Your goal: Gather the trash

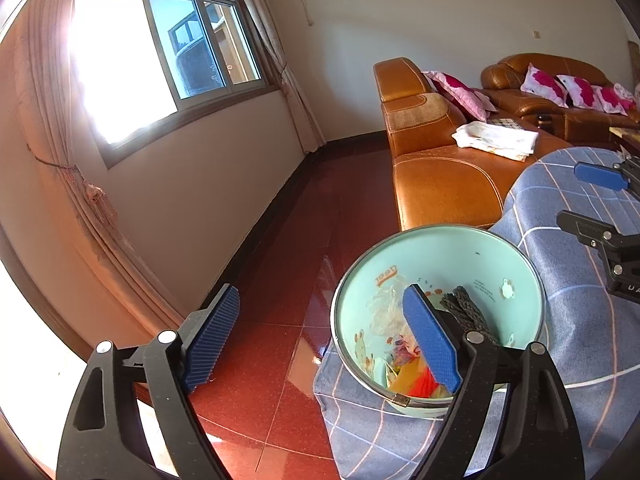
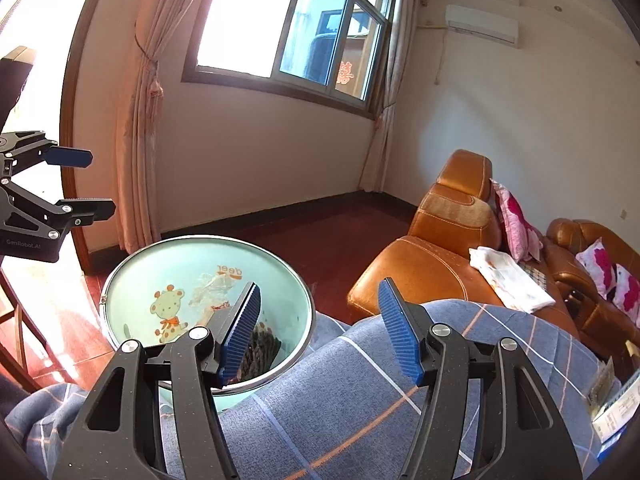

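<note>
A mint-green trash bin [image 1: 480, 256] with a metal rim stands on the red floor beside a blue plaid cloth. It holds clear plastic, coloured wrappers [image 1: 416, 384] and a dark braided piece [image 1: 468, 312]. My left gripper [image 1: 324, 340] is open and empty, its right finger over the bin's mouth. In the right wrist view the bin [image 2: 168, 264] shows a giraffe print, and my right gripper [image 2: 320, 332] is open and empty, above the bin's right rim and the cloth. Each gripper shows at the edge of the other's view.
The blue plaid cloth [image 2: 360, 400] covers something low next to the bin. An orange leather sofa [image 1: 444, 176] with pink cushions and a folded white cloth [image 1: 496, 140] stands behind. Papers or boxes [image 2: 616, 404] lie at the right. Window and curtains on the far wall.
</note>
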Motion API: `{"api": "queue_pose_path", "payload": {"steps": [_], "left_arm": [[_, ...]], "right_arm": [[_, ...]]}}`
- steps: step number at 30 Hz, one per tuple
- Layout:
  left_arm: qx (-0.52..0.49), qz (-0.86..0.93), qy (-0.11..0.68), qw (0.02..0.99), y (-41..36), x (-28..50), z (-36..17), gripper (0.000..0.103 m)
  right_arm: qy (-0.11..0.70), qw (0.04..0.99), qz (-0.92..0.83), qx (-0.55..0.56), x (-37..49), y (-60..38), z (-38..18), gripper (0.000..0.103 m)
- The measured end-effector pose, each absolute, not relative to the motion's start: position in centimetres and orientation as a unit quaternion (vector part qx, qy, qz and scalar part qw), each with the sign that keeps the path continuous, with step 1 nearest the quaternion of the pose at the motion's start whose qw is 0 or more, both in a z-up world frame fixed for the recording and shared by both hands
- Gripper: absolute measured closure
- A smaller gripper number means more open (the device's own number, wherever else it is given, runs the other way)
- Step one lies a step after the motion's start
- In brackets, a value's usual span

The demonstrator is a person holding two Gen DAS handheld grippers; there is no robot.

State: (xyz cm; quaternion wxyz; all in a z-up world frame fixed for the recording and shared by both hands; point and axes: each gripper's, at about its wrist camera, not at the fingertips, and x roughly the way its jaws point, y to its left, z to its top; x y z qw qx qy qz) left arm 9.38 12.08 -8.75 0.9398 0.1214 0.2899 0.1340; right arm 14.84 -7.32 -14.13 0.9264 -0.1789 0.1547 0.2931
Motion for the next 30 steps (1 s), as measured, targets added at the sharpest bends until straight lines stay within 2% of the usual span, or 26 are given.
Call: {"api": "queue_pose_path", "payload": {"steps": [5,8,30], "left_arm": [[0.117,0.137,0.286,0.941,12.44,9.36,-8.36,0.019],[0.112,0.14,0.28,0.943,12.64,9.23,-8.19,0.015],[0.111,0.145,0.278,0.943,12.97,9.03,-7.94,0.015]], "right_arm": [[0.147,0.929,0.289,-0.178,14.67,-7.5,-14.02,0.042],[0.147,0.931,0.287,-0.173,14.88,-7.83,-13.95,0.042],[0.147,0.933,0.285,-0.164,15.12,-8.13,-13.85,0.042]]}}
